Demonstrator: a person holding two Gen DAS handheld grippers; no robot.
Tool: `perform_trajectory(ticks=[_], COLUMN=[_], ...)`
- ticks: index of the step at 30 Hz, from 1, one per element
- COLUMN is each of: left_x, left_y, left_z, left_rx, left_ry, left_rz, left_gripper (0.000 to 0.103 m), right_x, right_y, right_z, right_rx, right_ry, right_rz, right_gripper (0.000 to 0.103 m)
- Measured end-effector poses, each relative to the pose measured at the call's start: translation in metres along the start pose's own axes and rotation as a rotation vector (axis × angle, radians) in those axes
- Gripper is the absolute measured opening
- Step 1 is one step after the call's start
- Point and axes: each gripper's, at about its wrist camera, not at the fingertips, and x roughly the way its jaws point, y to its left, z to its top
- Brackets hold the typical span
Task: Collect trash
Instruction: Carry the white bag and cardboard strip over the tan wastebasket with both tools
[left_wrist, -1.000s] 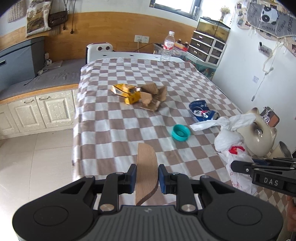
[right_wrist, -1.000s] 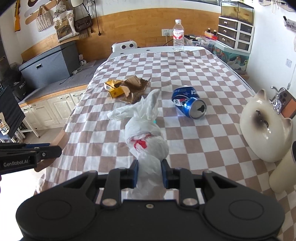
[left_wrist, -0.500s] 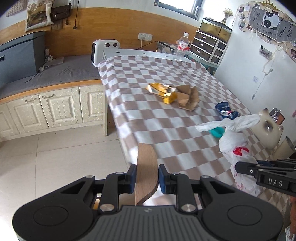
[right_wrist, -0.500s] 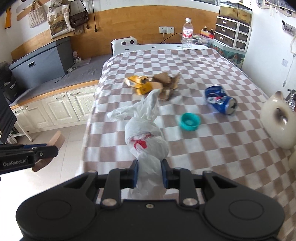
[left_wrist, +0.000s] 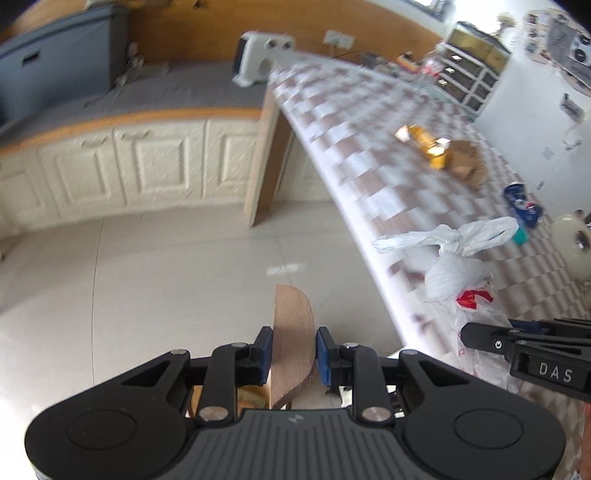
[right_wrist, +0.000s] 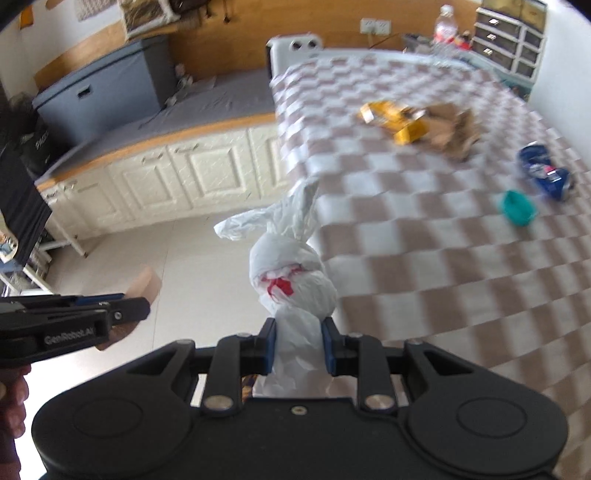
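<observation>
Wooden curved offcut (left_wrist: 291, 332) clamped in the left tool (left_wrist: 293, 349) and knotted white plastic bag (right_wrist: 291, 273) in the right tool (right_wrist: 298, 347) had swung off the checkered tabletop (right_wrist: 424, 236), likely toward disposal.

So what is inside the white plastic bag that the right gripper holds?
The white plastic bag is knotted shut. Only a red patch shows on it; the contents are hidden.

Bare floor (left_wrist: 166, 280) ahead — table (left_wrist: 369, 192) rightward

White bag (right_wrist: 291, 273) with red print; brown-and-white checked cloth (right_wrist: 424, 236); teal cap (right_wrist: 517, 208); blue can (right_wrist: 546, 171).
</observation>
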Motion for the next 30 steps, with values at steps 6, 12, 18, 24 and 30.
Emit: perform_trajectory(ticks=[6, 12, 18, 24, 30], left_x=[0.039, 0.096, 0.163, 0.224, 0.283], left_y=[0.051, 0.093, 0.132, 0.162, 0.169], left_z=[-0.032, -0.073, -0.120, -0.157, -0.169], left_rx=[-0.145, -0.240, -0.364, -0.437, -0.505], left_ry=[0.076, 0.155, 0.240, 0.300, 0.327], left_rz=[0.026, 0.067, 0.086, 0.101, 0.082], left_gripper=[0.026, 0.026, 0.026, 0.026, 0.026], right_x=[0.058, 0.137, 0.232, 0.318, 0.383], right_y=[0.041, 0.070, 0.073, 0.072, 0.066], right_z=[-0.015, -0.040, -0.088, -0.140, -0.158], right_rx=[-0.041, -0.038, 0.089, 0.151, 0.141], right_ry=[0.098, 0.189, 0.285, 0.381, 0.442], right_rz=[0.024, 0.050, 0.054, 0.015, -0.005], right_gripper=[0.026, 0.026, 0.026, 0.026, 0.026])
